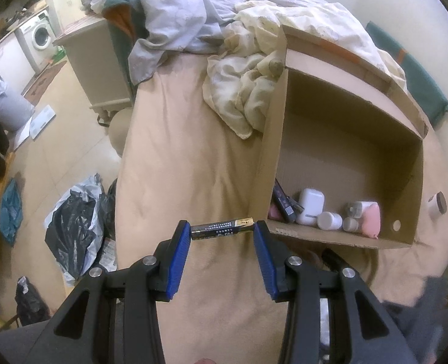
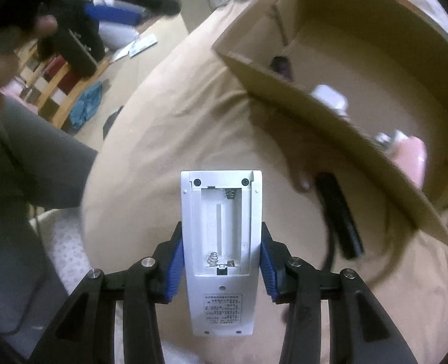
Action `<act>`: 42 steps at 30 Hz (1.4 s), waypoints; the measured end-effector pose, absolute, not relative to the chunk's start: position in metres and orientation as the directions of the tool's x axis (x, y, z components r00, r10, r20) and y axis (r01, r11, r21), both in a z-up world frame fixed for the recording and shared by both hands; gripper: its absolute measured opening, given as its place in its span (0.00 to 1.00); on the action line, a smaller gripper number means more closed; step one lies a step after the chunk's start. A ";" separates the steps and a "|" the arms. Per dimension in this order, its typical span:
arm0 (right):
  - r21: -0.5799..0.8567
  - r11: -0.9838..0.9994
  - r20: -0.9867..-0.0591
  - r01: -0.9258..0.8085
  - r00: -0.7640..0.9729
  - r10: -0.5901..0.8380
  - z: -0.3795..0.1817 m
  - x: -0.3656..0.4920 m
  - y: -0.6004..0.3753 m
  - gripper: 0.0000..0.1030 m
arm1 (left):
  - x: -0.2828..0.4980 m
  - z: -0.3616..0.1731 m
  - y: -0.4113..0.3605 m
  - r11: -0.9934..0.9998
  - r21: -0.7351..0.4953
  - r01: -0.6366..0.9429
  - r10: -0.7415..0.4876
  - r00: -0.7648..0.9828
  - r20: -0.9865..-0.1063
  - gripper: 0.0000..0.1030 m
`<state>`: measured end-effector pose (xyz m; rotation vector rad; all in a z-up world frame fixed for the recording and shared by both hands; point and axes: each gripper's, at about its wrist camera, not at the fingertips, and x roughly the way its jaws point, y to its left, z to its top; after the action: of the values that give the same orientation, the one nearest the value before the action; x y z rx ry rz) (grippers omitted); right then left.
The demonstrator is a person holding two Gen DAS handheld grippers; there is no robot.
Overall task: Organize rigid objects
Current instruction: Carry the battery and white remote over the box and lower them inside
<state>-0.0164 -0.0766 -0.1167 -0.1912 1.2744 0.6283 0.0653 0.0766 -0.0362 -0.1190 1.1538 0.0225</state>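
My left gripper [image 1: 223, 231] is shut on a black and gold battery [image 1: 223, 229], held end to end between the blue pads above the tan bed sheet, just left of the cardboard box [image 1: 399, 163]. The box holds several small items: a white case [image 1: 310, 206], white bottles [image 1: 330, 220], a pink object [image 1: 371, 217]. My right gripper [image 2: 221, 242] is shut on a white remote control [image 2: 221, 251], back side up, with its battery compartment open and empty. The box [image 2: 315, 103] lies to its upper right.
Crumpled bedding [image 1: 242, 91] lies behind the box. A white jar with a dark lid [image 1: 437, 204] sits right of the box. A black cable [image 2: 340, 221] lies beside the box. Black bags [image 1: 75, 224] and a nightstand [image 1: 102, 66] stand on the floor at left.
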 end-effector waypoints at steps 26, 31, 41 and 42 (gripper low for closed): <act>0.268 0.939 -0.812 -0.214 0.474 0.340 -0.025 0.044 -0.177 0.44 | 0.072 -0.015 0.032 0.995 -0.054 0.085 -0.087 0.448 -0.890 0.38; 0.264 0.946 -0.800 -0.188 0.506 0.323 -0.016 0.069 -0.184 0.44 | 0.092 -0.002 0.019 0.994 -0.041 0.103 -0.085 0.471 -0.878 0.38; 0.229 0.967 -0.834 -0.116 0.489 0.256 -0.045 0.118 -0.198 0.44 | 0.140 -0.008 -0.024 0.990 -0.041 0.137 -0.104 0.492 -0.864 0.38; 0.231 0.967 -0.839 -0.104 0.482 0.252 -0.050 0.120 -0.200 0.44 | 0.143 -0.014 -0.029 0.989 -0.039 0.145 -0.106 0.489 -0.866 0.38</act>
<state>0.1195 -0.1998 -0.0499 0.1565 1.0466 0.2178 0.1431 -0.0287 -0.0144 0.0407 1.0488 -0.1522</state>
